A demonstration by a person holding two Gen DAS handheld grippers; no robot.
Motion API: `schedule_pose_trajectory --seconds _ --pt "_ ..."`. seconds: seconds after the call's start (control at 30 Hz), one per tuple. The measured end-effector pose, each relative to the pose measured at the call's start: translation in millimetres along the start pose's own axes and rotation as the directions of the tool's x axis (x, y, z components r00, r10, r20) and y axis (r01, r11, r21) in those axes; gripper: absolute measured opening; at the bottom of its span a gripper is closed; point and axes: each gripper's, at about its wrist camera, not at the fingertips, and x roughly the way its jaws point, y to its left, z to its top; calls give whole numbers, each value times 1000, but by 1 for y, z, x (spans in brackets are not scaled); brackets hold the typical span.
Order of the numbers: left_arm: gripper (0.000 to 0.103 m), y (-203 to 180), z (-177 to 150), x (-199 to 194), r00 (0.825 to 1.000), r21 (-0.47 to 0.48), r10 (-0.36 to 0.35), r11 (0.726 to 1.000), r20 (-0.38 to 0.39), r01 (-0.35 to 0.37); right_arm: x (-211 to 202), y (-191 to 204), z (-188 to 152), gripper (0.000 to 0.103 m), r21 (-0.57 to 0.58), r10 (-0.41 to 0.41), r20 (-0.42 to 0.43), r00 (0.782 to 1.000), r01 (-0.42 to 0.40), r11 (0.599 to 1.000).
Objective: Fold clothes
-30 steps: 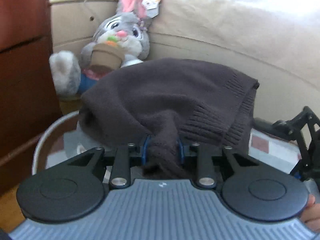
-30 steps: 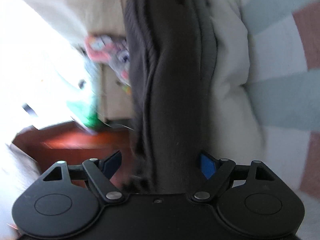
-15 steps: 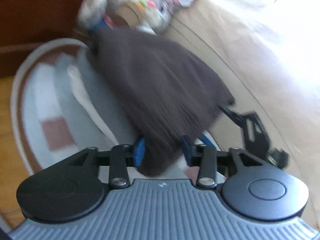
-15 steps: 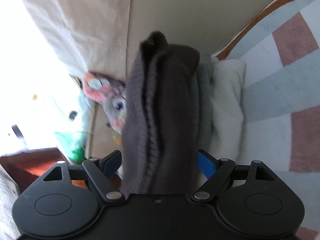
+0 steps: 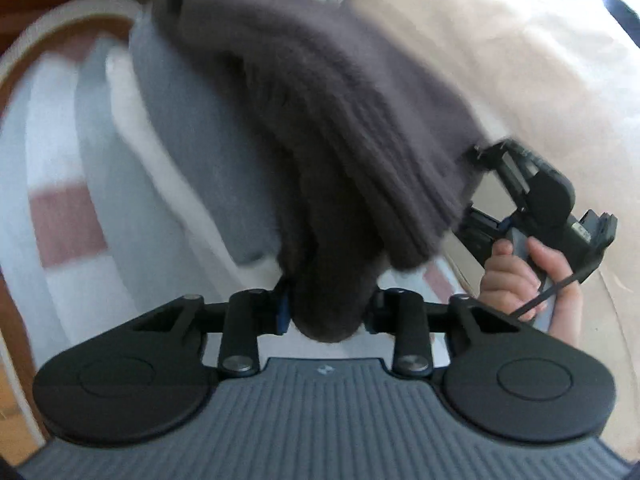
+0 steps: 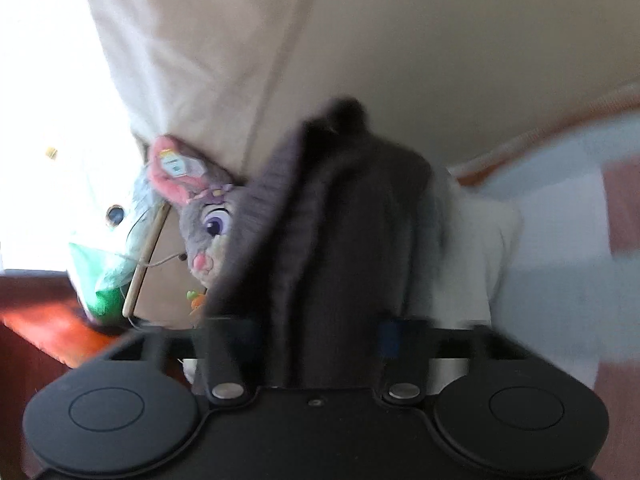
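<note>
A dark brown knit sweater (image 5: 340, 128), folded into a thick bundle, hangs between both grippers. My left gripper (image 5: 326, 310) is shut on its near end. In the left wrist view my right gripper (image 5: 486, 160) meets the sweater's ribbed far edge, with a person's hand (image 5: 528, 276) on its handle. The right wrist view shows the sweater (image 6: 344, 240) filling the right gripper (image 6: 322, 332), which is shut on it. Beneath the sweater lie a folded grey garment (image 5: 192, 152) and a white one (image 5: 120, 92). Both views are blurred by motion.
A plush rabbit (image 6: 208, 220) and a green-and-white bag (image 6: 104, 264) sit against the beige upholstered side (image 6: 380, 40). A round striped rug (image 5: 60, 152) with pink patches lies under the clothes. Dark red wooden furniture (image 6: 36, 336) stands at the left.
Both grippers have swung with the sweater still held, carrying it over the grey and white garments. The left view now tilts downward, and the right gripper with the hand has come closer.
</note>
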Motion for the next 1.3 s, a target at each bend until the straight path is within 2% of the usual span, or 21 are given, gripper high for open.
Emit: schedule_pose_trajectory --seconds 0.07,0.13,0.2,0.23,0.3,0.37,0.47,0.6,0.67,0.7,0.77,0.8,0.9,0.97,1.1,1.3 --pt "31 -5 1 -7 999 11 -8 1000 37 8 -1 25 2 37 -214 14 17 1000 -10 977" --pt "31 -2 1 -2 1000 -15 -20 1000 17 20 3 42 3 37 -390 1 29 1000 11 921" --pt "32 2 -1 4 1000 -31 -14 999 -1 14 15 20 4 42 -310 -61 6 998 60 949" --pt "34 3 -2 8 1000 -39 -11 999 -9 11 18 2 3 46 -225 -84 -8 996 80 971" --pt "37 7 -4 14 1000 -56 -6 998 -27 4 14 -34 -2 72 -48 -98 -11 995 98 994" --pt "38 11 -6 21 999 -72 -1 997 -44 -2 -1 -52 -11 85 61 -90 16 996 89 994" --pt "40 8 -7 24 999 -43 10 999 -42 -12 -26 -64 -30 87 178 -85 39 996 77 981" --pt "43 5 -8 22 999 -25 -2 1000 -39 1 -49 -59 -50 87 253 -96 55 994 79 964" --pt "54 0 -12 21 999 29 34 999 -43 -32 -56 -50 -60 87 251 -96 42 994 83 964" --pt "58 -5 -16 23 994 85 95 992 -53 -90 -62 -42 -64 87 234 -98 35 995 87 968" --pt "61 -18 -26 28 967 208 244 952 -75 -224 -73 -24 -71 87 178 -117 11 993 113 978" --pt "61 -22 -29 27 959 233 271 941 -83 -245 -80 -14 -75 87 139 -138 -6 990 138 981" --pt "65 -35 -32 11 955 278 284 927 -85 -251 -107 17 -87 87 11 -194 -45 980 194 981" --pt "76 -48 -34 -6 943 336 325 898 -75 -283 -122 33 -93 87 -41 -218 -50 975 216 975" --pt "81 -83 -31 -28 917 428 385 849 -103 -309 -157 58 -99 87 -134 -297 -64 953 287 948" --pt "92 -130 -43 -87 883 559 466 745 -49 -363 -213 95 -103 87 -366 -361 -51 931 319 874"
